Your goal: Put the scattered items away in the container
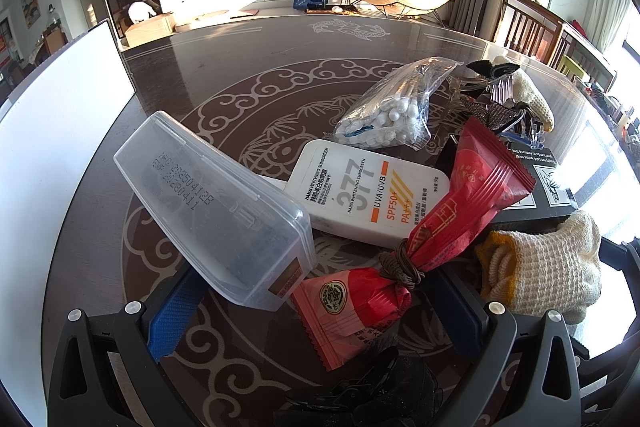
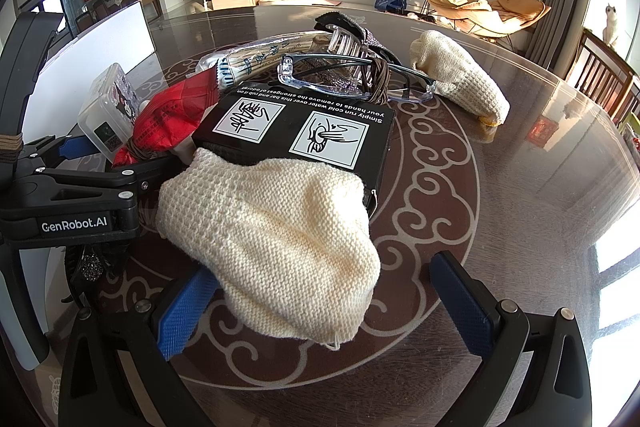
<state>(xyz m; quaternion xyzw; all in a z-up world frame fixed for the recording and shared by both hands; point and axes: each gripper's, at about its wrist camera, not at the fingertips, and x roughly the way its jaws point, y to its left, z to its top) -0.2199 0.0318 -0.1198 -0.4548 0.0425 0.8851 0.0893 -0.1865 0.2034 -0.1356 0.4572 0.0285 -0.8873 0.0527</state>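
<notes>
A pile of items lies on the dark patterned table [image 1: 224, 75]. In the left wrist view my left gripper [image 1: 316, 323] is open around a red snack packet [image 1: 352, 303], with a clear plastic case [image 1: 216, 203] over its left finger. Behind lie a white sunscreen bottle [image 1: 368, 191], a second red packet [image 1: 472, 195], a bag of cotton swabs [image 1: 396, 107] and a cream knitted glove [image 1: 548, 263]. In the right wrist view my right gripper [image 2: 324, 303] is open around that cream glove [image 2: 276, 247], which rests against a black box [image 2: 304, 131]. Glasses [image 2: 352, 79] lie behind. The white container [image 2: 92, 55] stands at the left.
A second cream glove [image 2: 460, 79] lies at the back right of the pile. A clear hair claw [image 2: 344, 43] and a chopstick packet [image 2: 256, 59] lie behind the glasses. A small sticker box [image 2: 108, 107] sits beside my left gripper [image 2: 100, 163]. A black hair clip [image 1: 360, 387] lies under my left gripper.
</notes>
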